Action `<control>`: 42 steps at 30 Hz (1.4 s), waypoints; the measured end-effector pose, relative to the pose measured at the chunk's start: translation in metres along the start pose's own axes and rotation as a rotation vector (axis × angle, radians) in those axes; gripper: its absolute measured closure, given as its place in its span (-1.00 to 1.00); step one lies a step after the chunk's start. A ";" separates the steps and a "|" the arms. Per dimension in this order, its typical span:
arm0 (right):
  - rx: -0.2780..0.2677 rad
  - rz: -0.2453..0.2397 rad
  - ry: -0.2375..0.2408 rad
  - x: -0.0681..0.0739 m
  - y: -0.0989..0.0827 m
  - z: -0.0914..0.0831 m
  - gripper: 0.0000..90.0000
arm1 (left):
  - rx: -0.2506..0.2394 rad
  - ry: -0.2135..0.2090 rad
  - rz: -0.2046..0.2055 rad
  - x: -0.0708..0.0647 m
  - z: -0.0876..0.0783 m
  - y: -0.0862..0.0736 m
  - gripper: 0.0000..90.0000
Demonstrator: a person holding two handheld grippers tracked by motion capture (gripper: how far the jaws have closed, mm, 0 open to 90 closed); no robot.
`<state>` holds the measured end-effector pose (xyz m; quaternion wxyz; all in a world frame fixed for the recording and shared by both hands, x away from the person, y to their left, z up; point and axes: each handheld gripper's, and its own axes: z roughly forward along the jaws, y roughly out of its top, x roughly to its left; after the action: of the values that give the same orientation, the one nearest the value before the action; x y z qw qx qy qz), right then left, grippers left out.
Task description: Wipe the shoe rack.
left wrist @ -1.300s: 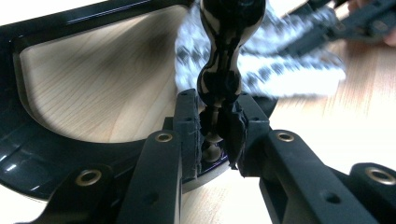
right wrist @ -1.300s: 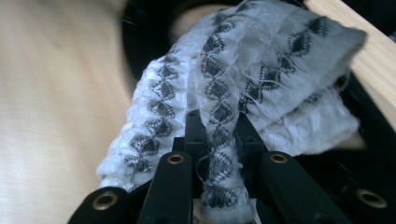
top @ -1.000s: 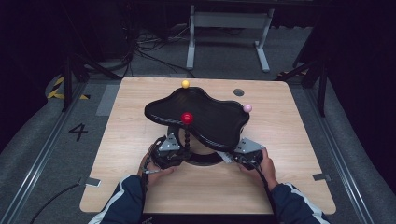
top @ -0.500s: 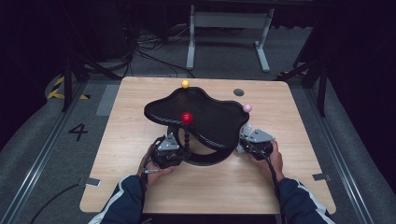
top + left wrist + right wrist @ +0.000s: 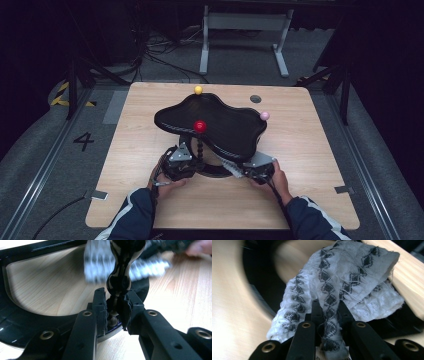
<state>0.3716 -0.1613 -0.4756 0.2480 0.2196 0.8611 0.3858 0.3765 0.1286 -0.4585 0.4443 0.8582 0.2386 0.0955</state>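
My right gripper (image 5: 239, 172), clenched on the white cloth (image 5: 342, 285), has swung back to five o'clock under the black stand (image 5: 215, 120); left gripper (image 5: 115, 311) grips its post (image 5: 119, 277), wiping continues.

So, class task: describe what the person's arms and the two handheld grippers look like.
Both sleeves are dark navy with white stripes. Each gripper is black with a grey three-cornered plate on top: left gripper, right gripper. Up close, the jaws are black bars with brass-coloured rivets and black pads. A cable trails from the left gripper.
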 end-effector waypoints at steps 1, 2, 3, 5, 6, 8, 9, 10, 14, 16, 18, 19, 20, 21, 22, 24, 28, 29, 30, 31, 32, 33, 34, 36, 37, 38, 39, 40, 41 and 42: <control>-0.006 -0.015 0.010 0.007 0.004 0.002 0.78 | -0.002 0.002 -0.006 -0.001 0.000 0.000 0.66; -0.007 -0.020 0.026 0.015 0.008 0.004 0.78 | -0.003 0.004 -0.006 -0.001 0.000 0.000 0.66; -0.023 -0.046 0.041 0.020 0.012 0.007 0.78 | -0.006 0.003 -0.005 -0.001 0.000 0.000 0.66; -0.020 -0.059 0.039 0.031 0.019 0.011 0.78 | 0.000 0.008 -0.022 -0.002 0.000 0.000 0.66; -0.016 -0.061 0.038 0.034 0.023 0.012 0.78 | 0.002 0.008 -0.025 -0.003 0.000 0.000 0.66; -0.020 -0.056 0.038 0.034 0.025 0.015 0.78 | 0.006 0.008 -0.019 -0.003 0.000 0.000 0.66; -0.022 -0.040 0.032 0.036 0.026 0.016 0.78 | -0.005 0.007 -0.017 -0.004 0.001 0.000 0.66; -0.024 -0.040 0.027 0.038 0.027 0.016 0.78 | -0.003 0.008 -0.009 -0.003 0.000 0.000 0.66; -0.039 -0.043 0.032 0.046 0.031 0.016 0.78 | 0.002 0.012 -0.004 -0.005 0.001 0.000 0.66; -0.049 -0.055 0.037 0.051 0.034 0.016 0.78 | 0.013 0.021 -0.003 -0.006 0.000 0.001 0.66; -0.050 -0.082 0.038 0.055 0.036 0.016 0.78 | 0.012 0.022 0.002 -0.006 0.000 0.001 0.65; -0.051 -0.078 0.040 0.055 0.035 0.016 0.78 | 0.010 0.022 0.002 -0.006 0.000 0.000 0.65; -0.052 -0.070 0.044 0.054 0.035 0.016 0.78 | 0.014 0.022 0.006 -0.006 0.000 0.001 0.65; -0.053 -0.072 0.052 0.053 0.035 0.016 0.78 | 0.015 0.022 0.005 -0.006 0.000 0.001 0.65; -0.049 -0.070 0.051 0.051 0.034 0.015 0.78 | 0.014 0.022 0.005 -0.006 0.000 0.001 0.65; -0.043 -0.074 0.041 0.047 0.032 0.015 0.78 | 0.016 0.018 0.006 -0.006 0.000 0.001 0.66; -0.036 -0.050 0.021 0.024 0.015 0.013 0.78 | 0.015 0.016 0.007 -0.005 0.000 0.000 0.66; -0.031 -0.035 0.017 0.015 0.011 0.011 0.78 | 0.015 0.015 0.007 -0.005 0.000 0.000 0.66; -0.032 -0.047 0.012 0.011 0.009 0.009 0.78 | 0.017 0.015 0.010 -0.005 0.000 0.000 0.66; -0.019 -0.043 0.000 0.006 0.006 0.007 0.78 | 0.016 0.014 0.010 -0.005 0.000 0.000 0.66; -0.005 -0.010 -0.007 0.005 0.004 0.005 0.78 | 0.017 0.013 0.010 -0.005 0.000 0.000 0.66; -0.010 -0.003 -0.002 0.002 0.002 0.004 0.79 | 0.019 0.014 0.013 -0.005 0.000 0.001 0.66; -0.006 0.012 0.005 -0.001 0.000 0.003 0.79 | 0.019 0.013 0.011 -0.005 0.000 0.001 0.66; -0.006 0.007 0.012 -0.003 0.000 0.003 0.79 | 0.021 0.014 0.016 -0.005 0.000 0.001 0.66; -0.005 0.003 0.008 -0.004 0.000 0.003 0.79 | 0.022 0.014 0.015 -0.005 0.000 0.001 0.66; -0.006 0.005 0.008 -0.005 0.000 0.003 0.79 | 0.023 0.015 0.012 -0.004 0.000 0.001 0.66; -0.007 0.004 0.005 -0.006 -0.001 0.004 0.79 | 0.026 0.014 0.015 -0.004 -0.001 0.001 0.66; -0.008 0.003 0.000 -0.007 -0.002 0.004 0.79 | 0.025 0.015 0.015 -0.004 -0.001 0.001 0.66; -0.007 0.001 -0.008 -0.010 -0.002 0.004 0.80 | 0.024 0.013 0.016 -0.003 -0.001 0.001 0.66; -0.003 0.002 -0.018 -0.012 -0.003 0.003 0.80 | 0.021 0.011 0.022 -0.003 -0.001 0.001 0.66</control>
<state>0.3825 -0.1683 -0.4768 0.2558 0.2235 0.8580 0.3852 0.3739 0.1272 -0.4575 0.4327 0.8650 0.2326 0.1025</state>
